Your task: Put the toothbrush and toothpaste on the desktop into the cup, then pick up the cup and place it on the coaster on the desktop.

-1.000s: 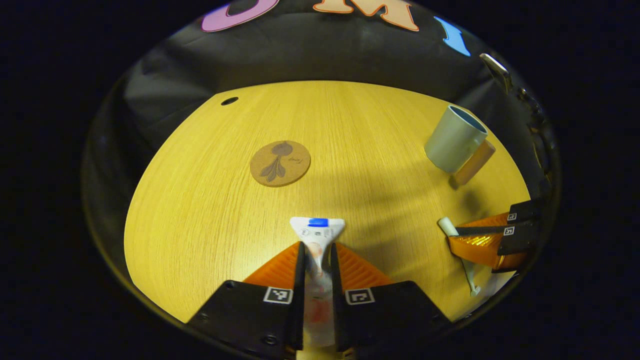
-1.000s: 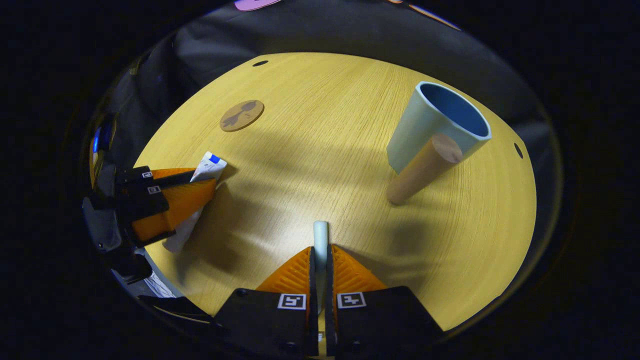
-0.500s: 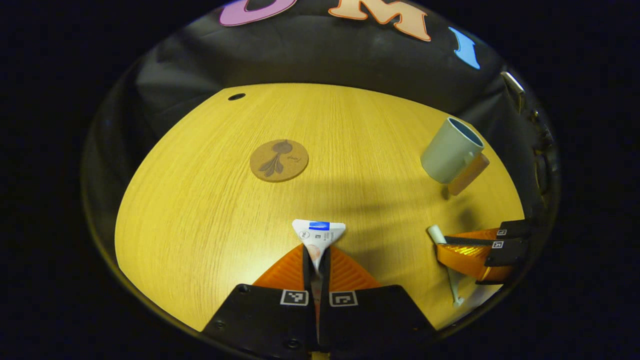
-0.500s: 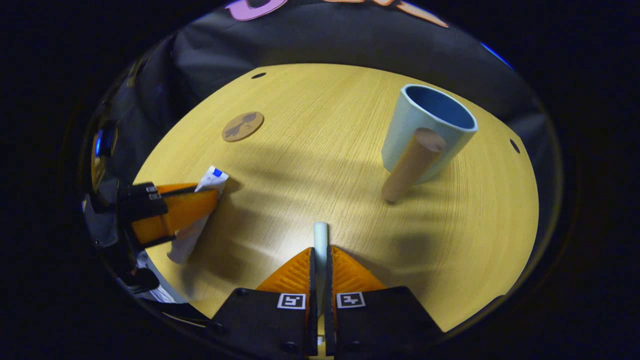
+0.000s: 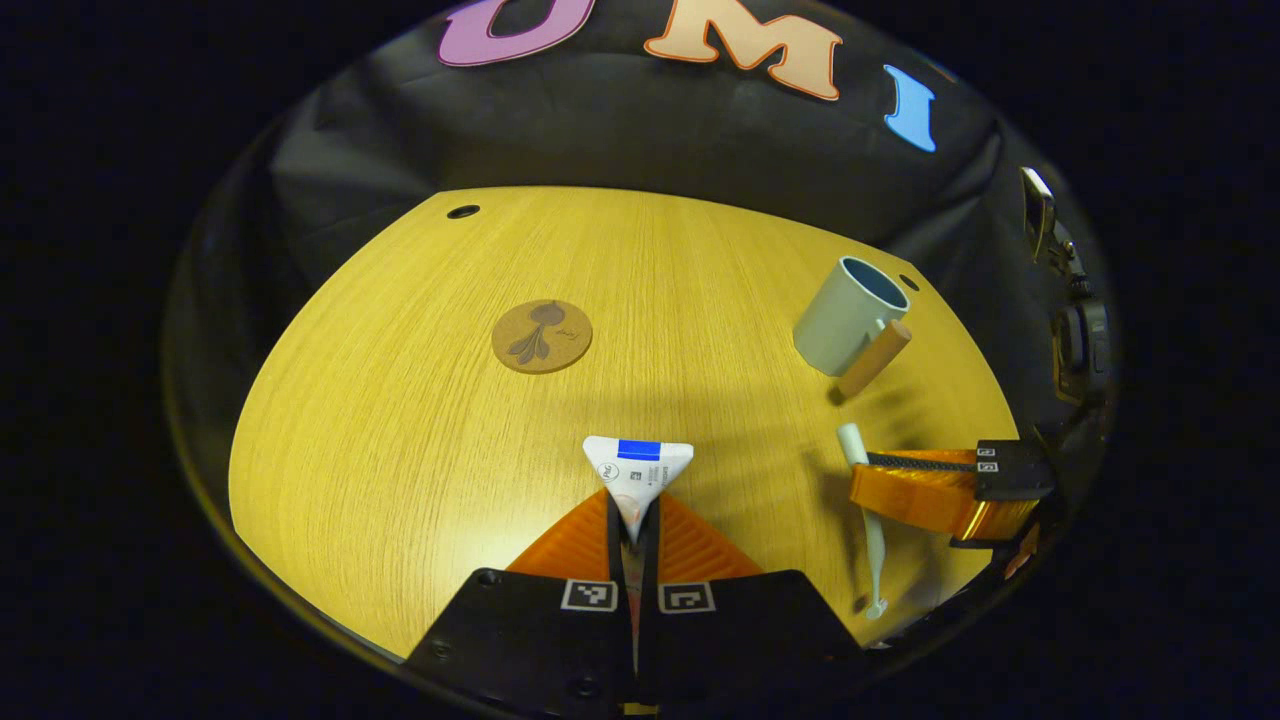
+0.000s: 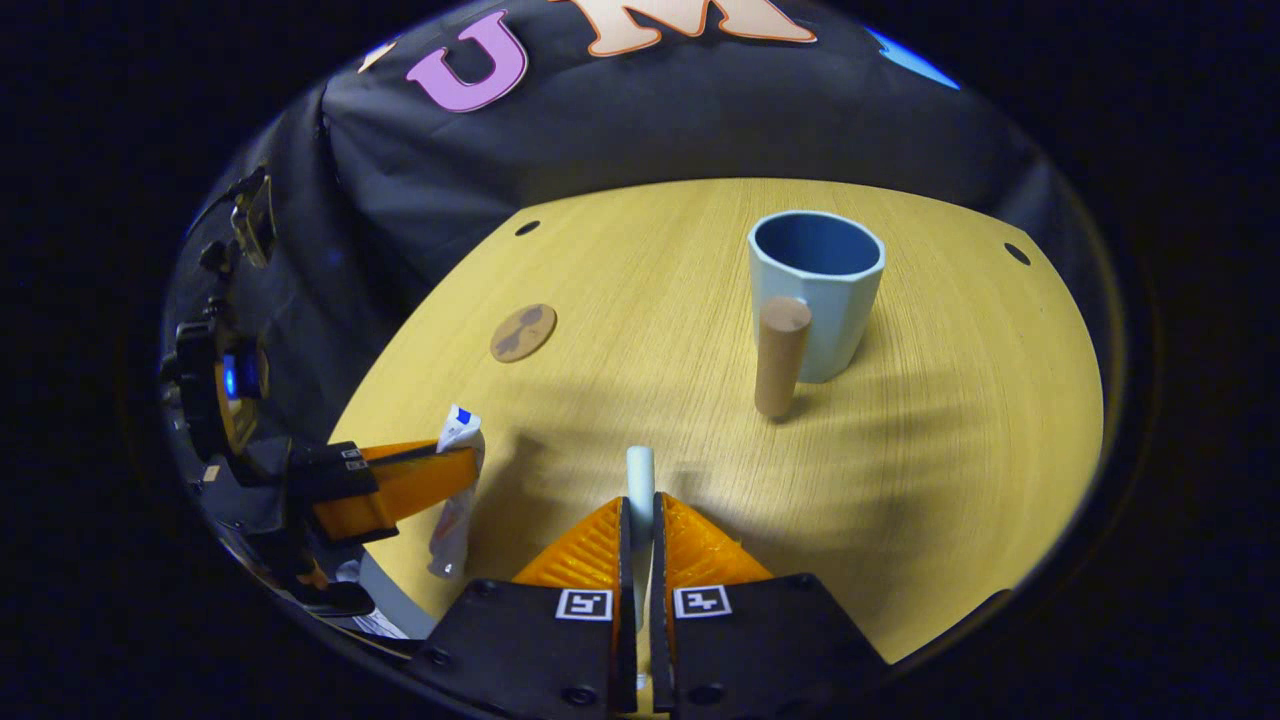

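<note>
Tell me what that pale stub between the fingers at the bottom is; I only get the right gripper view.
Observer: That is the toothbrush. The left gripper view shows its whole length passing through the right gripper, with the head end sticking out on the far side of the fingers.
Operator: And the tube off to my left?
Observer: That is the toothpaste. Seen head-on, its flat end has a blue band and fans out wider than the fingers of the left gripper, which pinch it.
Operator: The coaster's drawing is too small for me.
Observer: The coaster has a dark, plant-like figure: leaves below a round top.
</note>
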Demonstrator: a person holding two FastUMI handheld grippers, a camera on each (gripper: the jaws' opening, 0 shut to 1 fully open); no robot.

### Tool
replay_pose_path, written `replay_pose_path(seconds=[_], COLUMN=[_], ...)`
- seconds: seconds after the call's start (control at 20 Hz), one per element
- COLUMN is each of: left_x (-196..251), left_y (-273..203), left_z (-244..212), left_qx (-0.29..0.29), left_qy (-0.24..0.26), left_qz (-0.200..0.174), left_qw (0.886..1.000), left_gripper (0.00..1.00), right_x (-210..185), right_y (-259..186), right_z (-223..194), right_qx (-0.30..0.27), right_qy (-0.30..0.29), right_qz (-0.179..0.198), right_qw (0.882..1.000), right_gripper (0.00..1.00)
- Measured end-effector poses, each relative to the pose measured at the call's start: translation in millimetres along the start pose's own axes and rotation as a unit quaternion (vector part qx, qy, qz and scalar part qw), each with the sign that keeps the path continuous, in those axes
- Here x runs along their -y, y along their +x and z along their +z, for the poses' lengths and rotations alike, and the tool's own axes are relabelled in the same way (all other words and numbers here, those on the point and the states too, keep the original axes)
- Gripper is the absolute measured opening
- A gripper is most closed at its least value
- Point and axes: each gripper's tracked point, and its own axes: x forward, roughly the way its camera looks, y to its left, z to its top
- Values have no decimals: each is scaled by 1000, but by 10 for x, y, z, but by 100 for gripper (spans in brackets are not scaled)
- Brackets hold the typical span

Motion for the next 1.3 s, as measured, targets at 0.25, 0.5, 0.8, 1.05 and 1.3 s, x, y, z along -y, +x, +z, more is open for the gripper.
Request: replay_pose_path(seconds=[0.25, 0.5, 0.8, 1.05, 1.3], left_x=[49, 133, 219, 235, 207], left_y=[-94, -159, -240, -283, -361], left_z=[109, 195, 310, 330, 319], left_qx=[9, 14, 30, 41, 43], left_qy=[4, 13, 21, 11, 2], left_qz=[-7, -17, -18, -9, 4], left_qw=[1000, 1000, 999, 999, 999], left_gripper=[1, 0, 0, 0, 0], right_x=[28, 147, 300, 511, 702], right_y=[-329, -573, -819, -759, -631], right_z=[630, 1211, 2069, 2467, 2804], right_qx=[88, 155, 269, 311, 354], right_qy=[37, 40, 41, 26, 23], right_qz=[14, 12, 8, -12, -37], right_qw=[995, 987, 962, 950, 934], right_gripper=[8, 8, 8, 8, 8])
